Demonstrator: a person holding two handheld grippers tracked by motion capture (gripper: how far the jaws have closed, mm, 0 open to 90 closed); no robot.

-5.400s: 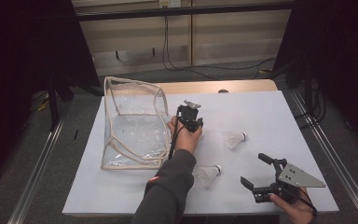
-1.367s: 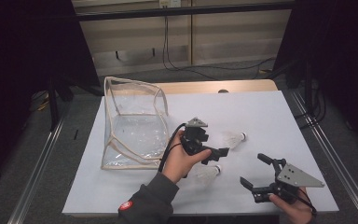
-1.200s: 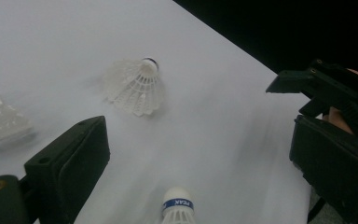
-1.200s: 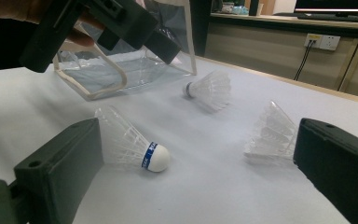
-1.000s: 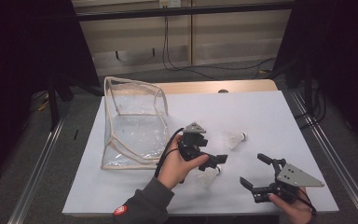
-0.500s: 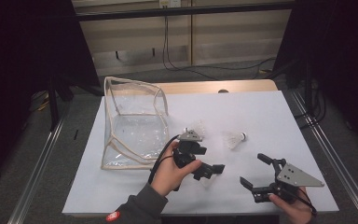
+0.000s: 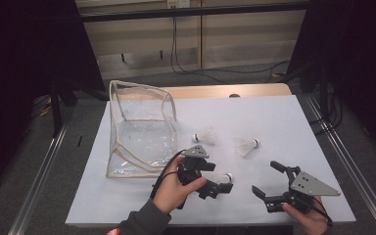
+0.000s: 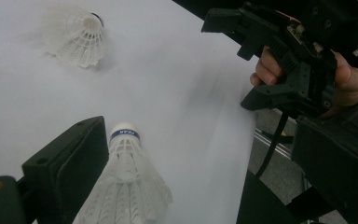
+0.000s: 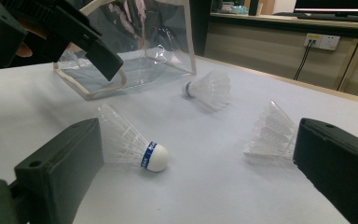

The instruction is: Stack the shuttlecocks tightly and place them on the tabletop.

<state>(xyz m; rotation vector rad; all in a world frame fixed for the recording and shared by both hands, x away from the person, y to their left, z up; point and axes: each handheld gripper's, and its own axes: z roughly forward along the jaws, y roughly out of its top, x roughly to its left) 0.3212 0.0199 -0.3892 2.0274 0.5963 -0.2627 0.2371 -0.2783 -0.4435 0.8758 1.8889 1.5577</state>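
While the clear bag (image 7: 144, 134) stands open with nothing visible inside it, all three shuttlecocks lie on the white table (image 7: 284, 117), so the work of gathering them looks barely begun. The left gripper (image 7: 214, 185) sits low at about 6 o'clock of the table, its jaws spread wide around the nearest shuttlecock (image 8: 123, 186); in the left gripper view the feathers lie just beside the one jaw and well apart from the other, so nothing is clamped yet. That shuttlecock rests on its side, cork end with the blue band pointing away from the hand. A second shuttlecock (image 7: 204, 136) lies at 12 o'clock from the left gripper, just beside the bag's near corner, and a third shuttlecock (image 7: 247, 145) lies at about 1 o'clock from it, near the table's middle. The right gripper (image 7: 267, 182) rests at 5 o'clock of the table, jaws wide open and holding nothing. By my judgement, closing on the first shuttlecock, carrying it to the bag at 10 o'clock, then fetching the other two all remain.
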